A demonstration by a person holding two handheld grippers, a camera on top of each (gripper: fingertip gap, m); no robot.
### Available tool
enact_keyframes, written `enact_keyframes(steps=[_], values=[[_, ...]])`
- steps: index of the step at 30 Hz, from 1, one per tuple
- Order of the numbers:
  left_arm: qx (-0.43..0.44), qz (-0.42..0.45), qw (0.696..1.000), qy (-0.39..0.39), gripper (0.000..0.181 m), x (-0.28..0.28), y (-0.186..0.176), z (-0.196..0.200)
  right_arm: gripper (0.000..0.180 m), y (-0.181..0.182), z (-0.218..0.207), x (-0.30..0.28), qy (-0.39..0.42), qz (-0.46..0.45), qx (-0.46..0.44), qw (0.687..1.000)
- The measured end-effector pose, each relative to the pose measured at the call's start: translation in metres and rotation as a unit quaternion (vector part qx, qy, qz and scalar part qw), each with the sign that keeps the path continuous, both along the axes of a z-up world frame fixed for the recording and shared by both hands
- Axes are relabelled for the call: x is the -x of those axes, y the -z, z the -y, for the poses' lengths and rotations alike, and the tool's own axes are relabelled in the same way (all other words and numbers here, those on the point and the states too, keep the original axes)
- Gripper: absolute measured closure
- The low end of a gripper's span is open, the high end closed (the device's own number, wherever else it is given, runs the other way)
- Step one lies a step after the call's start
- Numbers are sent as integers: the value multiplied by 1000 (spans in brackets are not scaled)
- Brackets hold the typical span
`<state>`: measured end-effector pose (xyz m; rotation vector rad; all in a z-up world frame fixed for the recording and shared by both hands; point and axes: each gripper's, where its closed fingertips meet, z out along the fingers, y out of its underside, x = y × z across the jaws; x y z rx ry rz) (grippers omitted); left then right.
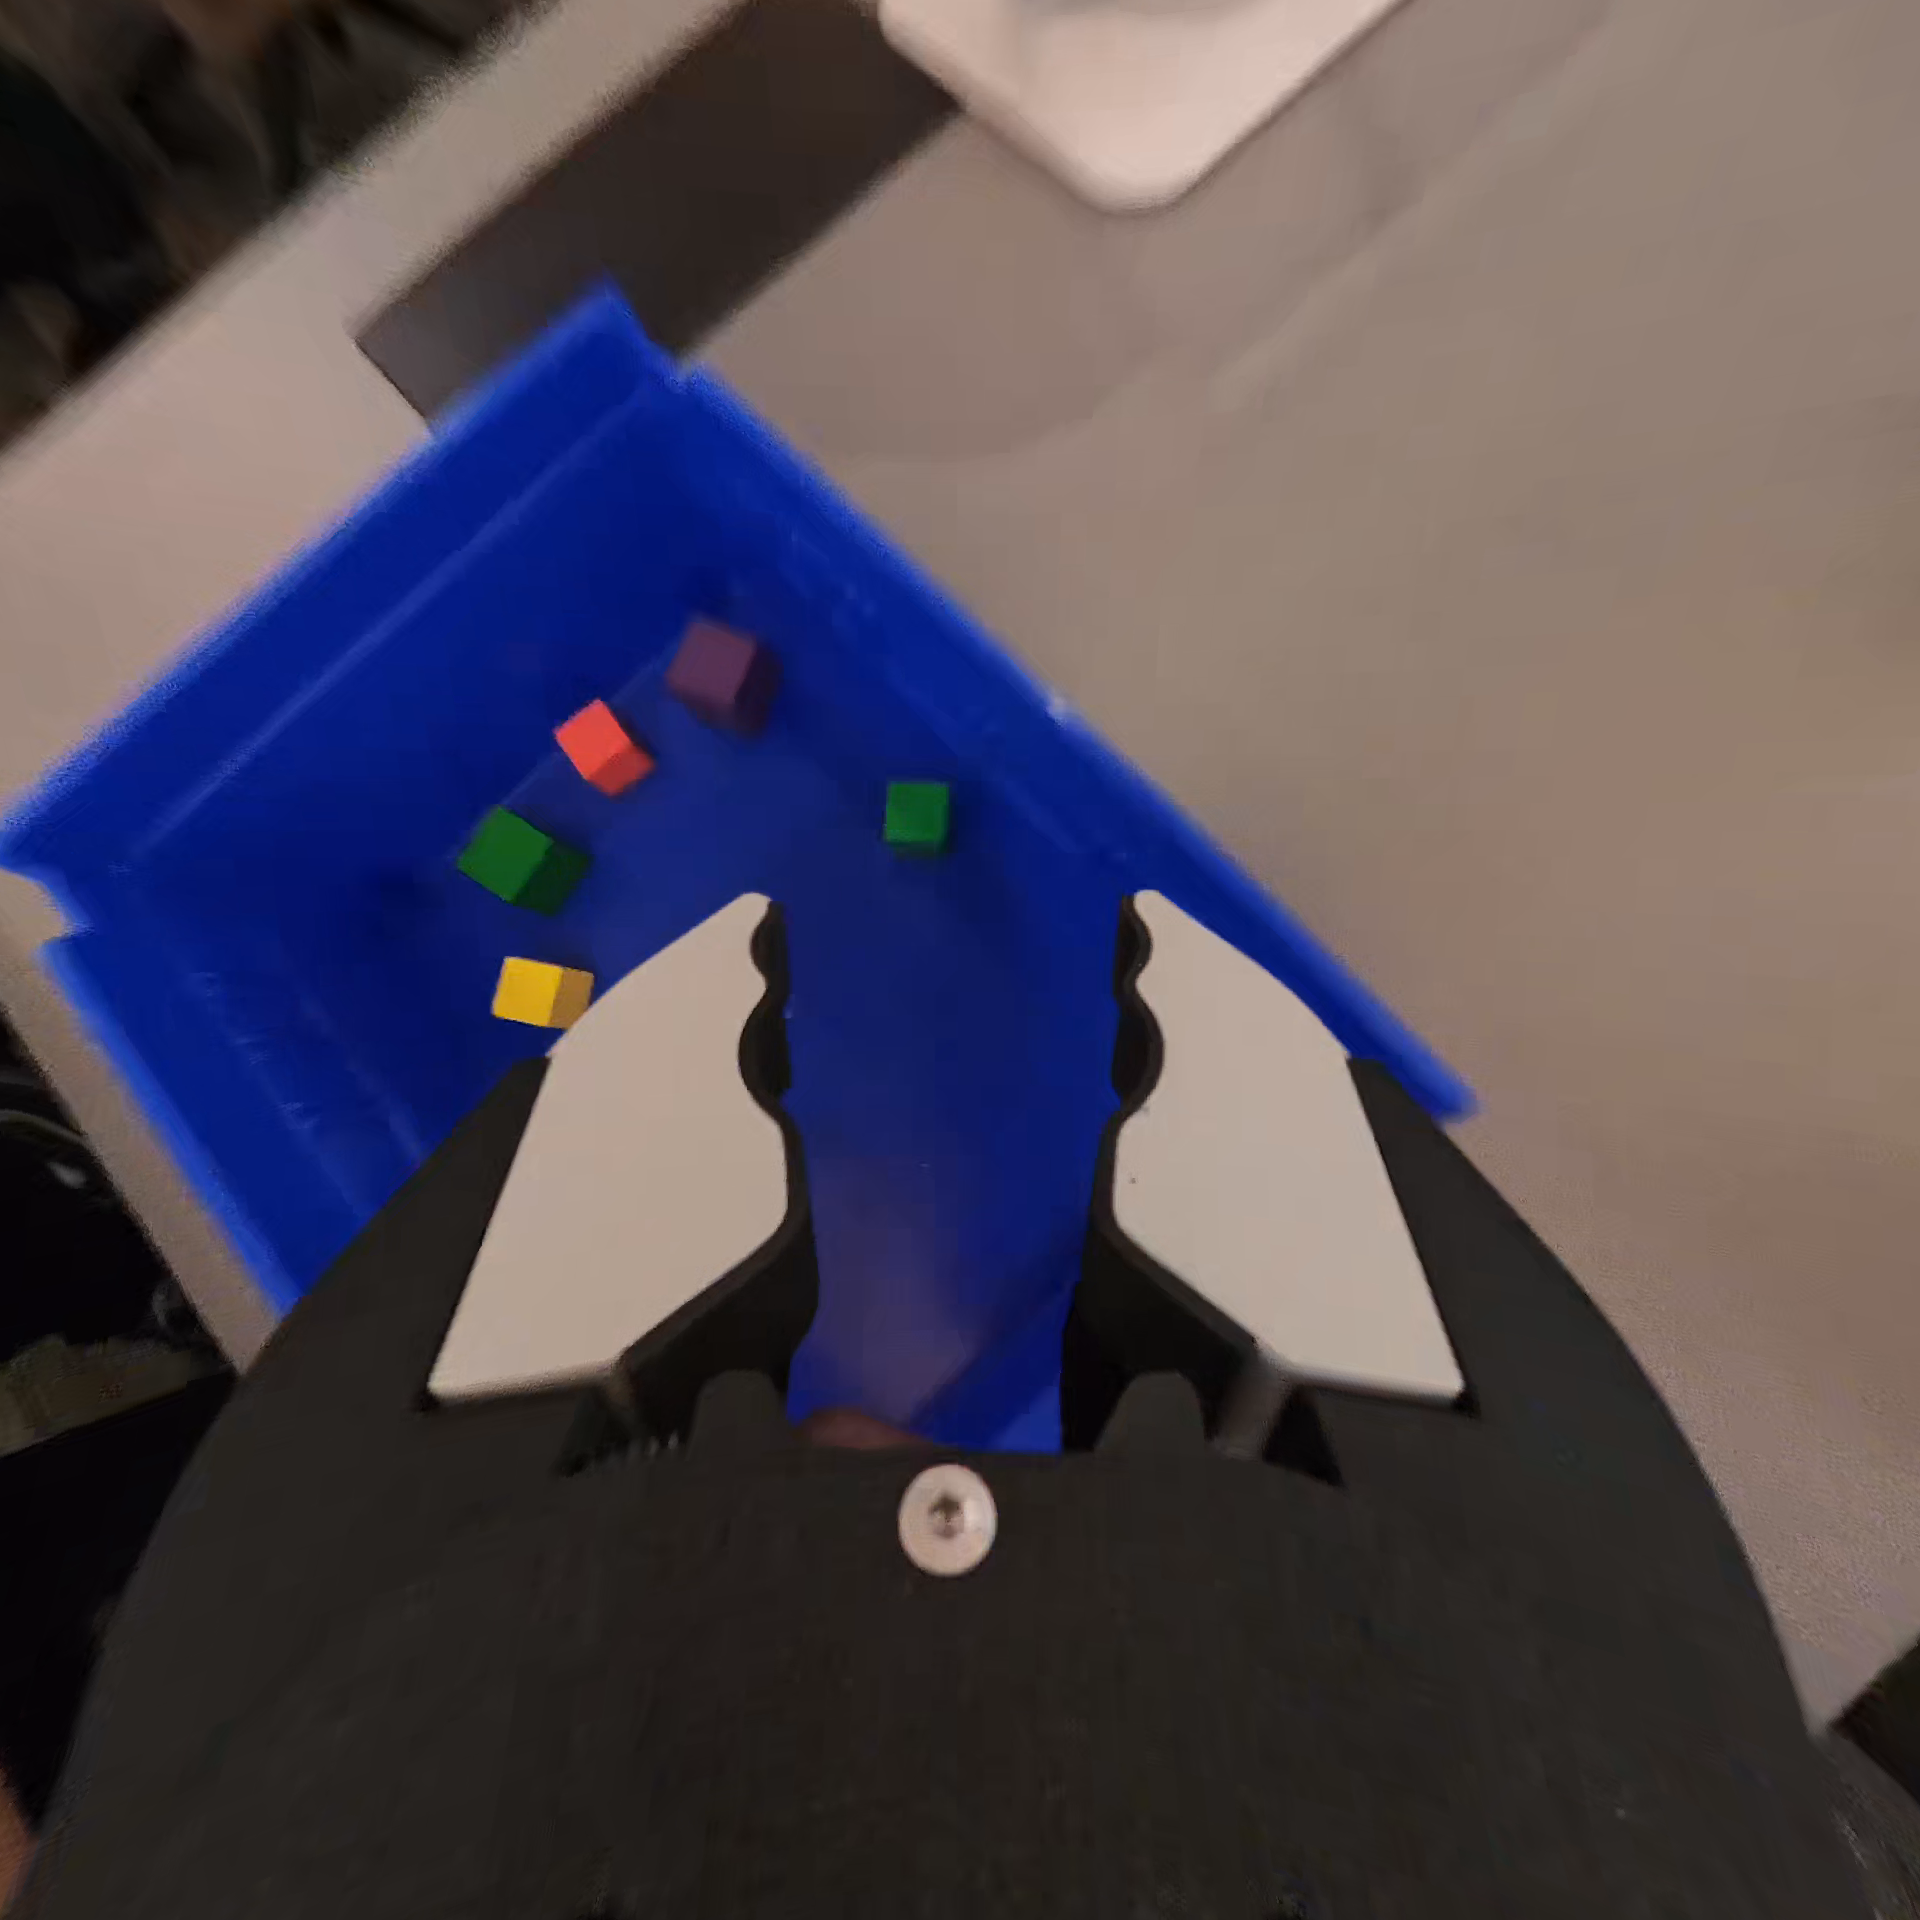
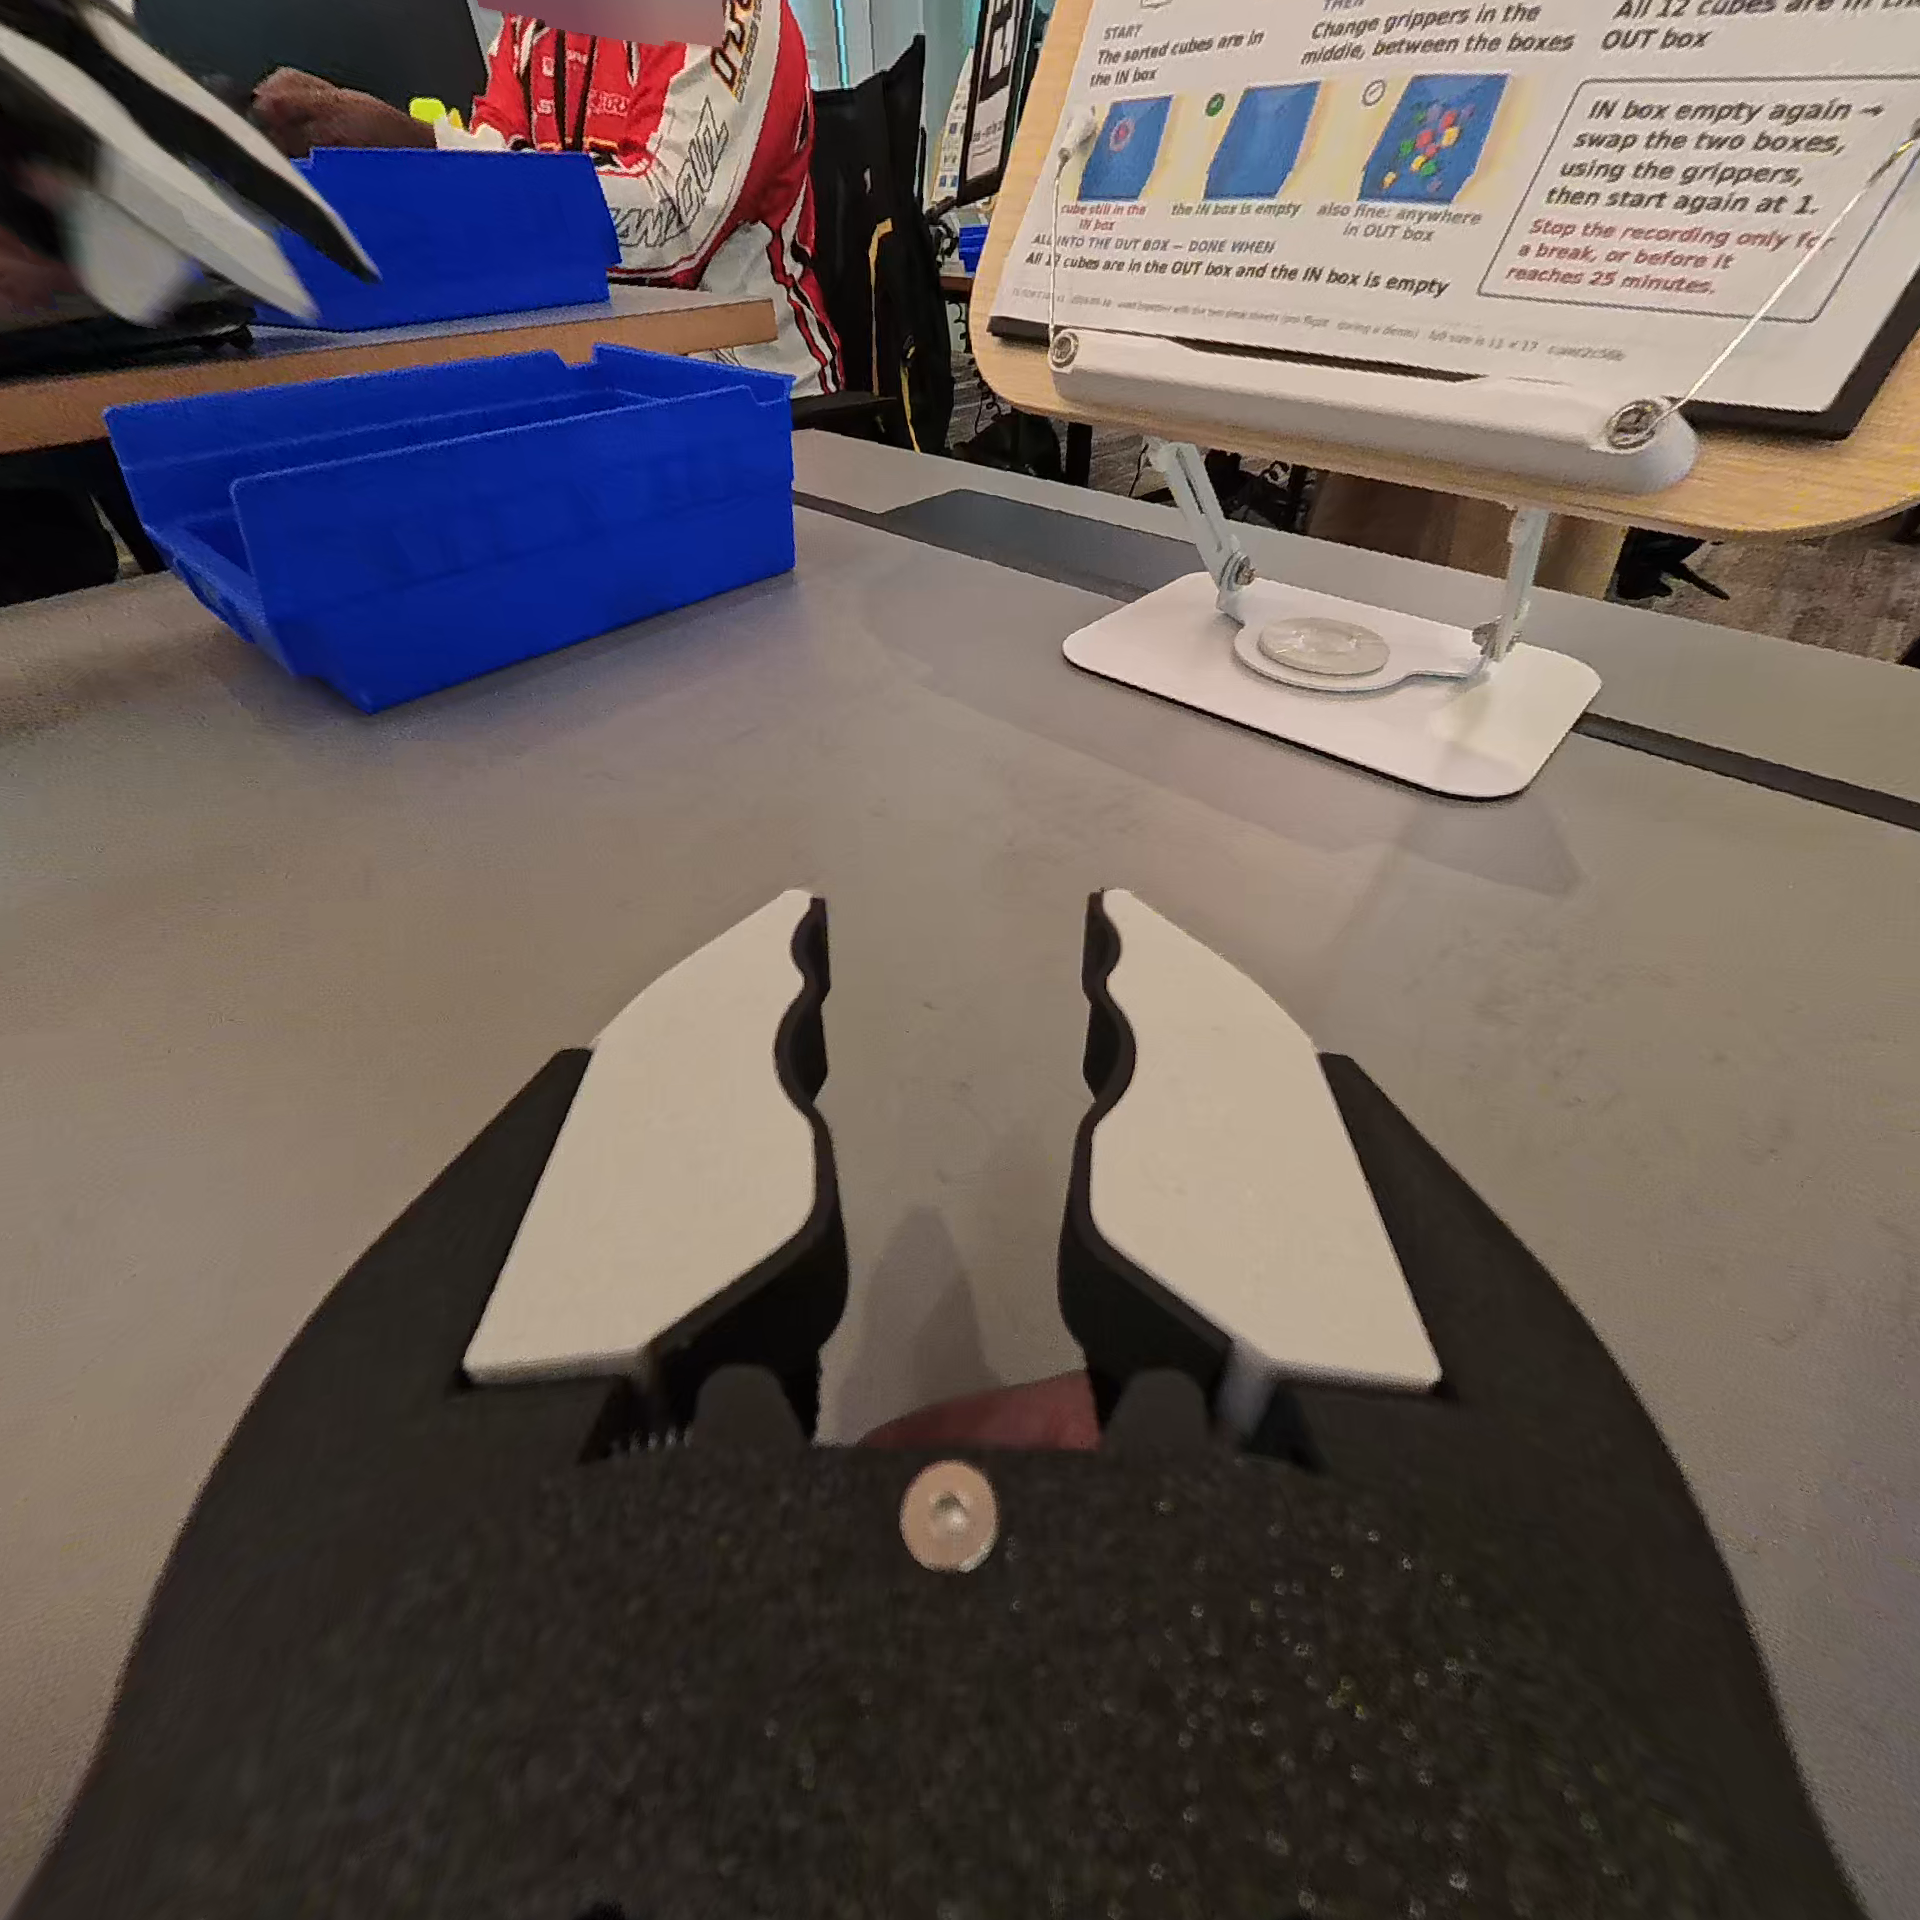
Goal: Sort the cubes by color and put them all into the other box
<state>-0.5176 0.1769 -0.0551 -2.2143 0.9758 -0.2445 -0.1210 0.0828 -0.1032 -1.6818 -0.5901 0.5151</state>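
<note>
Hovering over the cube box

Hanging above the blue box [image 1: 343,748], the left claw [image 1: 951,914] gapes, empty. Inside lie yellow [image 1: 540,992], green [image 1: 520,860], red [image 1: 605,746], purple [image 1: 719,672] and green [image 1: 916,816] cubes. Right claw [image 2: 954,906] is spread over the bare surface [image 2: 1351,987].

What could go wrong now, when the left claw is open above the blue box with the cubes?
1. The left claw hangs open over bare floor of the blue box, and the picture is blurred, so it may come down beside a cube.
2. The red cube and purple cube lie close together; a wide grasp might push one away.
3. The yellow cube is partly hidden behind a finger and could be knocked.
</note>
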Motion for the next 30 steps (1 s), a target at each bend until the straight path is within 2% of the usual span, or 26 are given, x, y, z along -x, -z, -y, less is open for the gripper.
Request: enact_keyframes(steps=[3, 6, 13, 16, 18, 21, 23, 27, 30], values=[[84, -25, 996, 11, 121, 0, 60, -34, 133, 0, 1, 1, -2, 5, -4, 1000], [96, -47, 994, 11, 122, -5, 91, -54, 133, 0, 1, 2, -3, 6, -4, 1000], [96, -62, 993, 28, 128, -10, 119, -64, 134, 0, 2, 1, -7, 2, -2, 1000], [102, -61, 992, 39, 154, -12, 129, -62, 134, 0, 3, 2, -9, 4, -2, 1000], [97, -49, 993, 52, 158, -17, 132, -61, 134, 0, 3, 2, -9, 4, -2, 1000], [86, -50, 994, 40, 158, -10, 127, -63, 135, 0, 3, 2, -10, 2, -2, 1000], [69, -26, 997, 33, 158, -6, 111, -62, 135, 0, 4, 2, -11, 0, -2, 1000], [0, 32, 999, 12, 158, 6, 49, -46, 136, -1, 6, 2, -15, 0, -7, 1000], [-58, 104, 993, 18, 158, -6, 1, -16, 136, -2, 9, 1, -19, 1, -9, 1000]])
